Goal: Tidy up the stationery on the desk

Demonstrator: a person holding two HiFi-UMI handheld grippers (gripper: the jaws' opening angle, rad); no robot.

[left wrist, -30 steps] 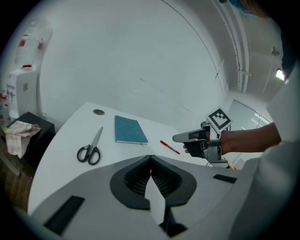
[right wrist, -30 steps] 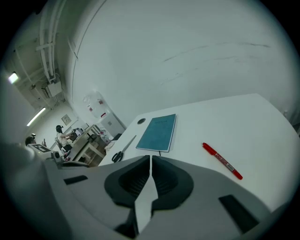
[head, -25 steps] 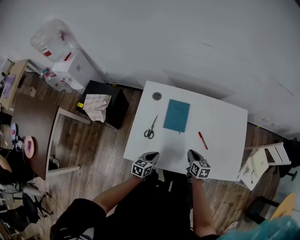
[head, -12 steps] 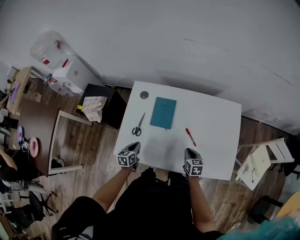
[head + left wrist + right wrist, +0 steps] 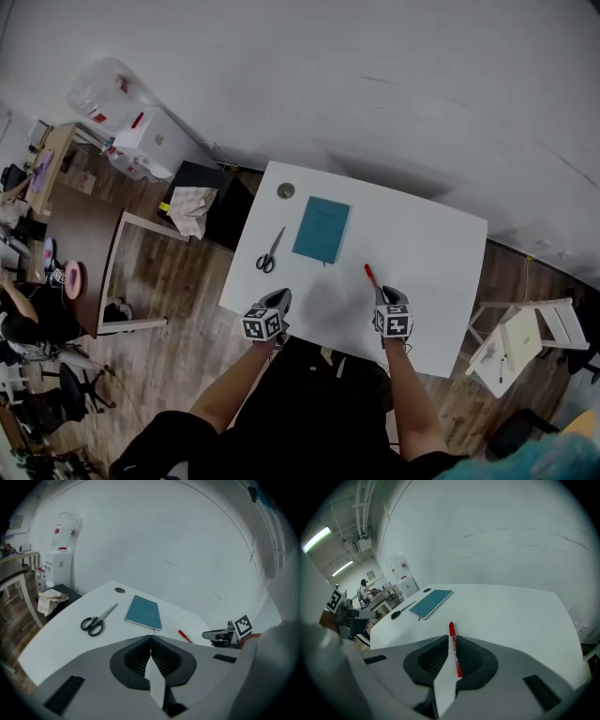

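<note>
- White desk [image 5: 441,253] is filling the middle of the head view, carrying scissors [image 5: 271,253] at its left, a teal notebook [image 5: 321,230] beside them and a red pen [image 5: 369,274] right of centre.
- Right gripper [image 5: 384,296] is hovering at the pen's near end, its jaws narrowed to a slit with the pen showing along it.
- Left gripper [image 5: 279,300] is sitting at the desk's lower-left edge, its jaws pressed together with nothing between them.
</note>
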